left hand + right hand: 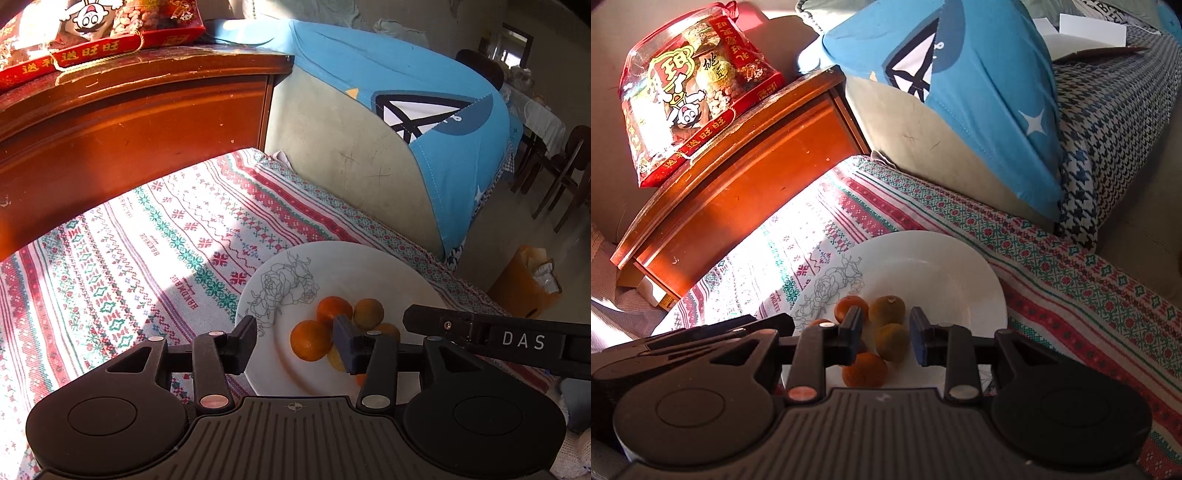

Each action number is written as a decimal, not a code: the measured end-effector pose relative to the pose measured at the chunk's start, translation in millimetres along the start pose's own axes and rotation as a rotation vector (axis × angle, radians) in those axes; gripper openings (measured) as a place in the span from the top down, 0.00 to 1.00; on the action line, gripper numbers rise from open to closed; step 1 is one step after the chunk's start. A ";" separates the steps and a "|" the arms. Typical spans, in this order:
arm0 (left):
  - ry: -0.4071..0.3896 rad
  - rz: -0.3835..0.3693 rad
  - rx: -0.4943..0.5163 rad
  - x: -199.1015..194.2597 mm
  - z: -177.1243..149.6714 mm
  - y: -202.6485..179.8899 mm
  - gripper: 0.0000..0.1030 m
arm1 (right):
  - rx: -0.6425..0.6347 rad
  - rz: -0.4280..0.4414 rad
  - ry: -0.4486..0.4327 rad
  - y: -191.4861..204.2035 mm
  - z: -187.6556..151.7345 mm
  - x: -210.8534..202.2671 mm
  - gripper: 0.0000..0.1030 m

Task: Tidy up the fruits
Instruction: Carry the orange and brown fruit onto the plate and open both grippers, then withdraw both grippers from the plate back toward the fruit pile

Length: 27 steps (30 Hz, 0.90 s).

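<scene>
On white plate [332,258]: small citrus fruits [310,339] | both hand-held grippers [299,341] [884,332] open, empty

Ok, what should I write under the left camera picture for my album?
Left gripper open above a white rose-patterned plate of small oranges on a patterned tablecloth.

left gripper [295,341] spread, right gripper [884,334] (likewise) empty
</scene>
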<state>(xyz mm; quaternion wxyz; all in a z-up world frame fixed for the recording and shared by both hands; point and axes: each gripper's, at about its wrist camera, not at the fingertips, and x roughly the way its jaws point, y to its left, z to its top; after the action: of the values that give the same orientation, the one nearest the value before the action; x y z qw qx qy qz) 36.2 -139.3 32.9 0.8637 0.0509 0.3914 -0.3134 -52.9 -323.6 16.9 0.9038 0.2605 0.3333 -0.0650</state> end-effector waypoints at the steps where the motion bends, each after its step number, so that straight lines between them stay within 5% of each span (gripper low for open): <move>1: -0.003 0.009 0.000 -2.1 1.4 0.8 0.56 | -0.002 0.005 0.000 1.0 0.1 -0.8 0.70; 27: -0.019 0.126 -0.057 -62.2 -9.6 46.4 0.52 | -0.180 0.114 -0.003 48.7 -17.7 -25.7 0.69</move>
<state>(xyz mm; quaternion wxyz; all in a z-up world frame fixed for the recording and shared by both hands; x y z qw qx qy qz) 26.1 -67.9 63.0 0.8864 0.0480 0.3882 -0.2478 -68.6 -274.3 42.7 0.9263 0.1970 0.3209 0.0163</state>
